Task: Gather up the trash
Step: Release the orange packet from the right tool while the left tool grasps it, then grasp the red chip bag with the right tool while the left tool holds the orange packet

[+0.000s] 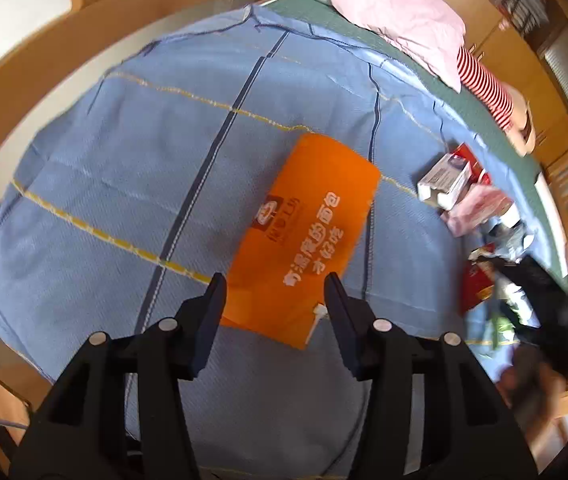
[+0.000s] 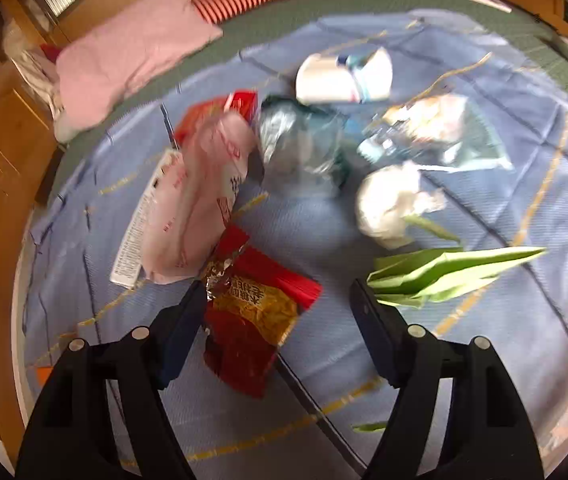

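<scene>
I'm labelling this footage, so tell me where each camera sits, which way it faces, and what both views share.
Left wrist: on the left gripper, angled down at an orange bag lying between its open fingers.
Right wrist: on the right gripper, angled down at a red snack packet and scattered trash.
Shared: blue cloth, pink pillow.

A home bedroom. A pink pillow [image 1: 399, 20] lies at one o'clock on the blue bedsheet [image 1: 124, 168]. Wooden cabinets [image 2: 8, 136] stand at nine o'clock.
</scene>
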Demonstrator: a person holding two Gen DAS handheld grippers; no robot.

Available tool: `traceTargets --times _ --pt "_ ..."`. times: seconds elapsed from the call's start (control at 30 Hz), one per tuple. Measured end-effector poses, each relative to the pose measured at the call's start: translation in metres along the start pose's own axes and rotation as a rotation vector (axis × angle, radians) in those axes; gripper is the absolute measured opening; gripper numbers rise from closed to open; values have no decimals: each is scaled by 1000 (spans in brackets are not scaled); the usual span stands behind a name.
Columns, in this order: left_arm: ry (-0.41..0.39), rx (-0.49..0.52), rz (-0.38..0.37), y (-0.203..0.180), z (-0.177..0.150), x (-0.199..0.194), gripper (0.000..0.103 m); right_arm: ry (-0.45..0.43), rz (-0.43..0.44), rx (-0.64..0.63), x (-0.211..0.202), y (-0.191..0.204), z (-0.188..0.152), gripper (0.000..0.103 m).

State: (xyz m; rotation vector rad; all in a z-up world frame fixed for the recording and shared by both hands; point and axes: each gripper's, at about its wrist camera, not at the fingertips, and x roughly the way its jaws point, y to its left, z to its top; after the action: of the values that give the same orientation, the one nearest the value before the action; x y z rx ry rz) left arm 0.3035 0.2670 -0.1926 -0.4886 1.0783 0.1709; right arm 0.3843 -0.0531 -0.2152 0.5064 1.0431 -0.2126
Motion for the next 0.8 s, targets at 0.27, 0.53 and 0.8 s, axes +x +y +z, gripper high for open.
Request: traceTargets --times 0.27,0.53,0.8 --pt "-63 -183 -2 34 13 -17 89 122 87 -147 1 30 -28 26" --pt "-6 -84 -39 7 14 16 97 181 180 -137 -52 37 -77 26" --pt "23 127 78 -27 4 54 79 177 170 -59 -50 17 -72 27"
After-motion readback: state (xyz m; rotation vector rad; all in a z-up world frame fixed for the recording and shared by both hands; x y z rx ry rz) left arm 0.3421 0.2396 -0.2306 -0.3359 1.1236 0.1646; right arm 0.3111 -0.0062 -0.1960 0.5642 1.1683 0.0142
